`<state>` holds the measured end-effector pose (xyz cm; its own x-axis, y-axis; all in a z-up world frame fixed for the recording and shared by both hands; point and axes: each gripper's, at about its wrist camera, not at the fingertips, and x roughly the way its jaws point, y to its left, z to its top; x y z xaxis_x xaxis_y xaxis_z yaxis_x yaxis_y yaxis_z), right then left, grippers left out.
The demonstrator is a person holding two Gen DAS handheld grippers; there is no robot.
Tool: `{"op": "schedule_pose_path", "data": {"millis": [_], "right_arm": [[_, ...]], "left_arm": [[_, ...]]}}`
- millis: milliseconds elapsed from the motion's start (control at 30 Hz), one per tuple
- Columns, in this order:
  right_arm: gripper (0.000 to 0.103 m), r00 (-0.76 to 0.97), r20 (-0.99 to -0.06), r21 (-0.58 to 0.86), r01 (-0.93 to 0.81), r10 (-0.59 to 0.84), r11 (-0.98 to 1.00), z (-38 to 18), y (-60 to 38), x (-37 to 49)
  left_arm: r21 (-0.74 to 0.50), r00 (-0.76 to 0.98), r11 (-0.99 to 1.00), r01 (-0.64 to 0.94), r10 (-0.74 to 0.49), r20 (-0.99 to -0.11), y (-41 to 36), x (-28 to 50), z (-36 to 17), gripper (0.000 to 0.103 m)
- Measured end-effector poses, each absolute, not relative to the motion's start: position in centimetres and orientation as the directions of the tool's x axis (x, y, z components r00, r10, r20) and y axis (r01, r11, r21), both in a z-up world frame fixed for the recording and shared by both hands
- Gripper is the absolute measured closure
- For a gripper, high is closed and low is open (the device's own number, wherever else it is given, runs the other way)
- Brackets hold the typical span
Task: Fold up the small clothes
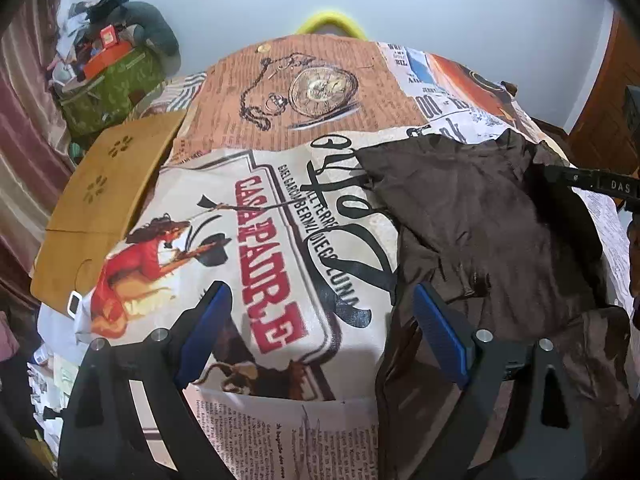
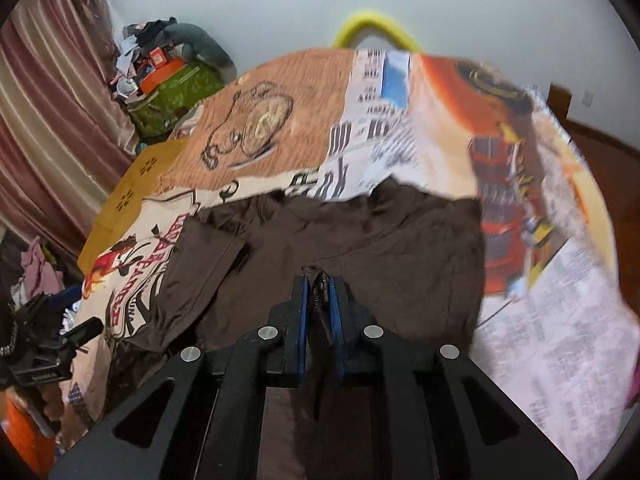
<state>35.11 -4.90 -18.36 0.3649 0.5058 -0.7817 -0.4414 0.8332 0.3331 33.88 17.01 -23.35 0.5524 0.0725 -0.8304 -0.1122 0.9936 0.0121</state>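
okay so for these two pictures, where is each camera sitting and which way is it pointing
Left wrist: sits on the open left gripper, looking down over the printed cloth; the right gripper enters at the right edge.
Right wrist: sits on the right gripper, shut on the brown garment; the left gripper shows at the left edge.
Shared: brown garment, printed cloth, yellow arc.

Soft, even indoor light fills both views, with no glare on the pale blue-white wall [image 1: 440, 12]. The left wrist view is sharp; a grey shadow falls on the printed newspaper-pattern cloth [image 1: 248, 240] just in front of the camera. The right wrist view is motion-blurred, most to the right of the dark brown garment [image 2: 360, 240]. Fisheye bending and black vignetting mark every corner.
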Motion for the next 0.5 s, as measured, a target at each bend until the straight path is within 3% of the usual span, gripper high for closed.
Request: {"op": "schedule_pose_path", "data": {"millis": [67, 133, 233, 400, 500], "right_arm": [[0.088, 0.344, -0.787, 0.332, -0.464, 0.513, 0.821, -18.2, -4.5, 34.9], [0.074, 0.333, -0.788, 0.324, -0.491, 0.518, 0.809, -17.5, -4.5, 34.6], [0.061, 0.38, -0.77, 0.281, -0.518, 0.512, 0.808, -15.7, -5.4, 34.4], [0.056, 0.459, -0.745, 0.233, -0.5, 0.483, 0.834, -14.0, -8.2, 35.4], [0.055, 0.489, -0.757, 0.202, -0.454, 0.433, 0.868, -14.7, -10.2, 36.5]], "left_arm": [[0.001, 0.551, 0.994, -0.105, 0.059, -0.832, 17.0, 34.2, -23.5, 0.011], [0.007, 0.553, 0.995, -0.097, 0.06, -0.831, 16.6, 34.5, -23.4, 0.011], [0.024, 0.565, 0.997, -0.076, 0.063, -0.823, 16.0, 35.5, -23.0, 0.011], [-0.014, 0.578, 0.999, -0.043, 0.014, -0.816, 15.8, 38.4, -22.2, 0.011], [-0.126, 0.532, 0.991, -0.037, -0.087, -0.842, 16.3, 41.4, -23.3, 0.011]]}}
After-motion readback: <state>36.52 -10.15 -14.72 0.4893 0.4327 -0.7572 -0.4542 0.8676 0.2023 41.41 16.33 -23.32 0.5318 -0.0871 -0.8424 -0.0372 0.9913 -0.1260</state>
